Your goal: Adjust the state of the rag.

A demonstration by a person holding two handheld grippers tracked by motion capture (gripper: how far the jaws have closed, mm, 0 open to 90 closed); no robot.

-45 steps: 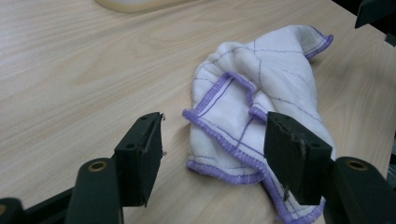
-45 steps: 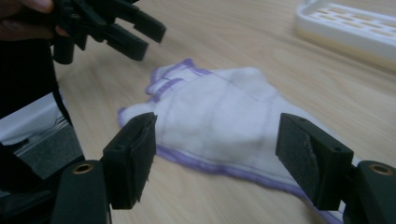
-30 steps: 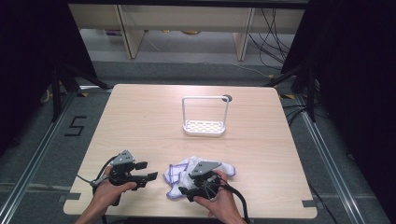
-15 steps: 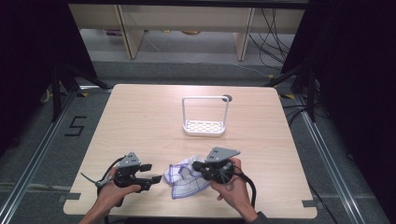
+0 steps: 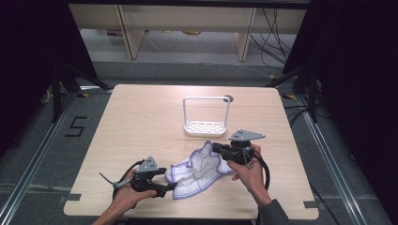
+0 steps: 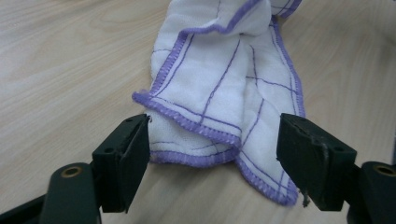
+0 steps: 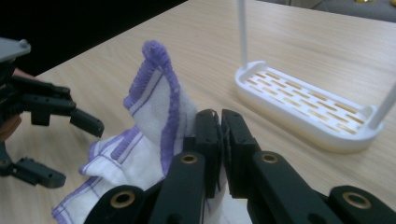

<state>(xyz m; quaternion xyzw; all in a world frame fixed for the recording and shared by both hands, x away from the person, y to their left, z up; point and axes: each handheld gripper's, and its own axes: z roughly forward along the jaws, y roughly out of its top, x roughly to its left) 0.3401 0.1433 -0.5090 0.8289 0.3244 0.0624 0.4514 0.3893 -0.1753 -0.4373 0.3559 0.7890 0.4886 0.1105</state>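
One edge of the cloth (image 5: 199, 171) is pinched and lifted by the right gripper (image 5: 220, 150), so the near corner can be taken by the left gripper (image 5: 168, 187), held wide open.

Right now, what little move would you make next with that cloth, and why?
Probably close the left gripper on the cloth's near hem: its fingers stand open on either side of that edge, while the right gripper already pinches the far end, lifted.
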